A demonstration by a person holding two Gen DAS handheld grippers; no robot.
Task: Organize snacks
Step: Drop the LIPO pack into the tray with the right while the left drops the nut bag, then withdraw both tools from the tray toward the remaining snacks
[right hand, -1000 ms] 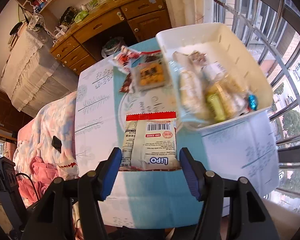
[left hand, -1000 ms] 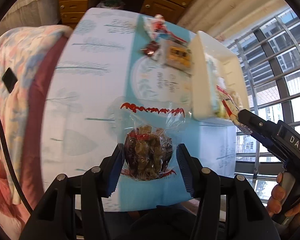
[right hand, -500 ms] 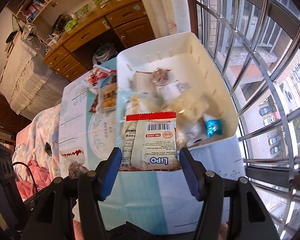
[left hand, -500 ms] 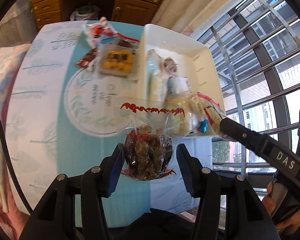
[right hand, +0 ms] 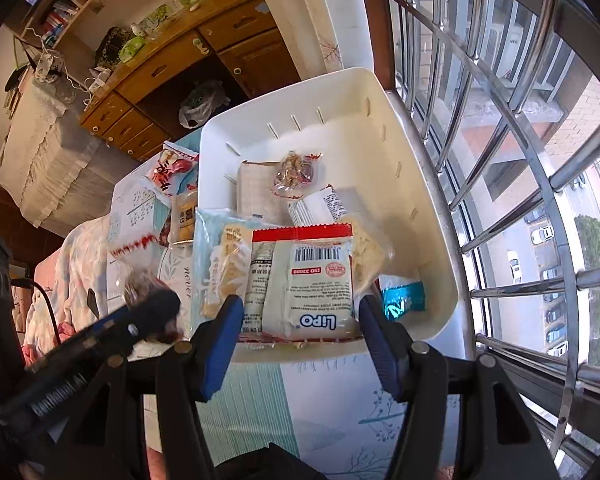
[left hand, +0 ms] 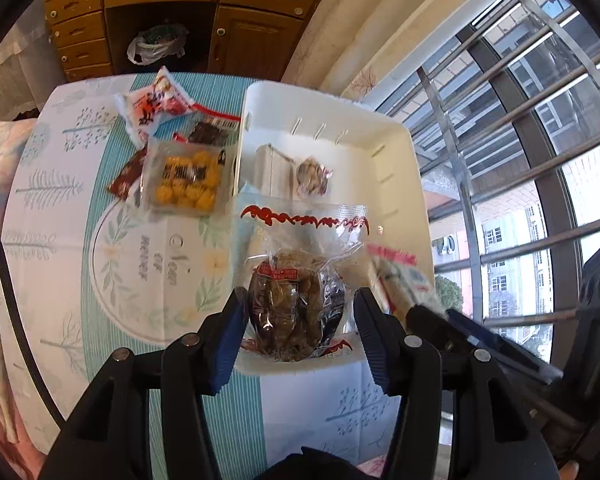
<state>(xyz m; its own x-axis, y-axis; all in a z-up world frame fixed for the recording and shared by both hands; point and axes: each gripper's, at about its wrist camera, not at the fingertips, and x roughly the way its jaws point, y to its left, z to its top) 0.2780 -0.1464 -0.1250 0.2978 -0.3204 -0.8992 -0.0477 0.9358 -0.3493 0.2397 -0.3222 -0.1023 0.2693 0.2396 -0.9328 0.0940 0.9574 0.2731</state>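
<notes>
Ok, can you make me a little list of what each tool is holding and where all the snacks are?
left tool: shut on clear bag of brown snacks, over the bin's near edge
right tool: shut on Lipo packet, over the bin
white bin: already has several snacks inside
blue wrapper: in the bin's near corner
yellow snack tray: on the table, left of the bin
red and white bag: on the table, not in the bin

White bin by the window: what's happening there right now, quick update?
Left gripper shut on bag of brown snacks, over white bin. Right gripper shut on Lipo packet, also above bin. Nothing blocking the drop.
</notes>
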